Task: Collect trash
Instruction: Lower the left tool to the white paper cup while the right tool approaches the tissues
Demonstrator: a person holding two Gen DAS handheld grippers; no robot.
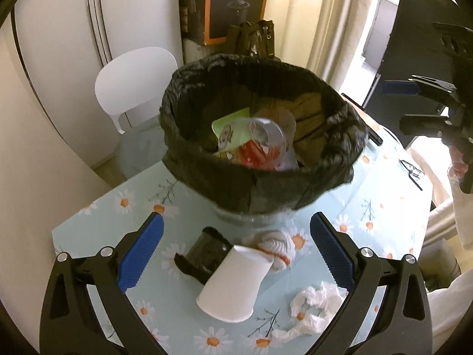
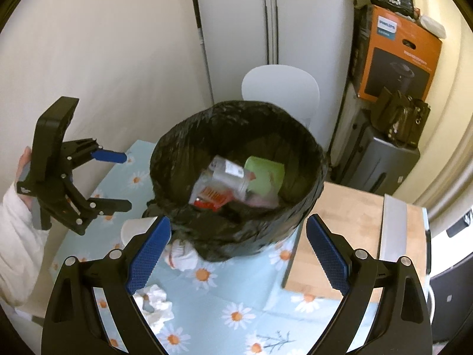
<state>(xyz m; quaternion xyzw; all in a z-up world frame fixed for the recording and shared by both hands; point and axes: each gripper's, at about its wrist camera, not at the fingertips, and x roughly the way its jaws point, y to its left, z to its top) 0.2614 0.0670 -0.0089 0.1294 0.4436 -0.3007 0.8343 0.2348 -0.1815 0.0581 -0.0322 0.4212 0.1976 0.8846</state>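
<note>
With both the left gripper (image 1: 236,248) and right gripper (image 2: 238,247) empty, jaws apart, we judge the paper cup (image 1: 233,284) lying on the table (image 1: 369,195) before the bin (image 1: 260,130) light and crushable, best pinched gently across its rim.

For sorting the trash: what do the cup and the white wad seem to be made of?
Cup: probably paper, matte white, with a thin rolled rim. Wad: looks like thin plastic film or tissue; crumpled, slightly glossy folds, so I cannot be sure.
</note>
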